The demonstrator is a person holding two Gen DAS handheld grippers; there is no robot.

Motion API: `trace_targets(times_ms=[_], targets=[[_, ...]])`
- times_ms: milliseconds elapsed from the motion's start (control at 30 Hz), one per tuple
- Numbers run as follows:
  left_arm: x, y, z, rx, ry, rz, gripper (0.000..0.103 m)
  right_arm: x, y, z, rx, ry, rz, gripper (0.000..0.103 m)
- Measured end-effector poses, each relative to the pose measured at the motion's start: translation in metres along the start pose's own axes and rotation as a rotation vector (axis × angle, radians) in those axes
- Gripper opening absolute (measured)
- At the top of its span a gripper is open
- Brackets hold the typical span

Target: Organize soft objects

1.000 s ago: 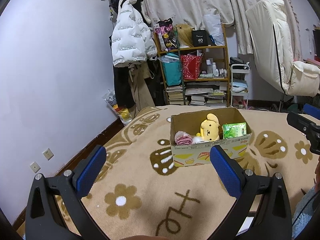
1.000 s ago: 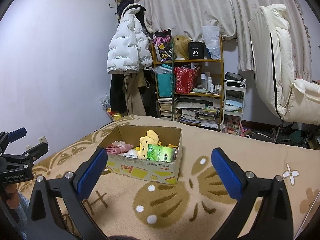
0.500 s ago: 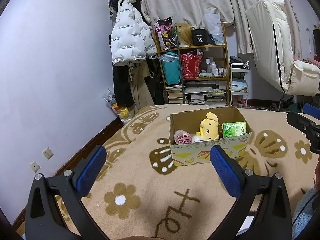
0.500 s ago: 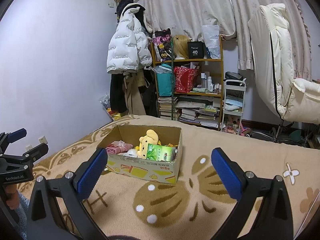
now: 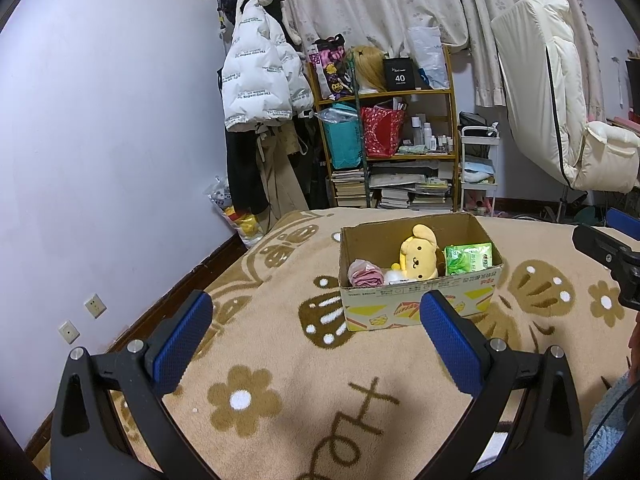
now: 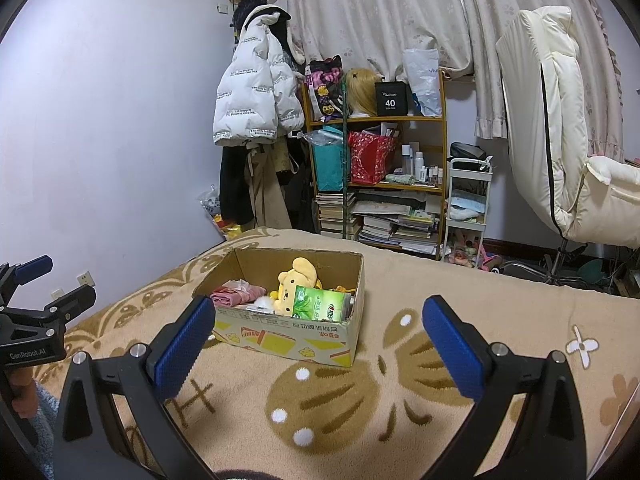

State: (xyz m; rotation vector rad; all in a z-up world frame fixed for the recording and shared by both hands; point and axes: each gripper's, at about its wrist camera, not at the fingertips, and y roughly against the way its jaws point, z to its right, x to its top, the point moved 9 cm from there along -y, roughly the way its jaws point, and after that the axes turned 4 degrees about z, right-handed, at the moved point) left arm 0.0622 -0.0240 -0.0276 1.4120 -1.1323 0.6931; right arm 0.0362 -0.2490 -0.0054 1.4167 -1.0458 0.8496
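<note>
My blanket-covered bed (image 5: 280, 360) lies bare of loose items around the cardboard box (image 5: 420, 304), where a yellow plush dog (image 5: 416, 260), a green tissue pack (image 5: 468, 258) and a pink cloth bundle (image 5: 364, 274) already sit. My left gripper (image 5: 316, 340) and right gripper (image 6: 316, 340) both hover spread wide and empty; sorting looks essentially finished.

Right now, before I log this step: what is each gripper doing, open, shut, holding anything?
Left gripper: open, holding nothing, above the blanket.
Right gripper: open, holding nothing, facing the cardboard box.
</note>
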Motion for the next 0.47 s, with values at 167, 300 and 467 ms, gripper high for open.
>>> trace_targets(times_ms=[167, 300, 467], targets=[[-0.0002, 0.0, 0.0007, 0.002, 0.002, -0.001, 0.102, 0.0007, 0.0006, -0.0004, -0.001, 0.0, -0.001, 0.103], [0.0003, -0.0001, 0.0006, 0.004, -0.002, 0.0, 0.102, 0.0009, 0.0005, -0.0004, -0.001, 0.0, -0.001, 0.103], [-0.0013, 0.0001, 0.0037, 0.002, -0.004, 0.0, 0.102, 0.0012, 0.0005, -0.0005, 0.0, 0.001, -0.002, 0.103]])
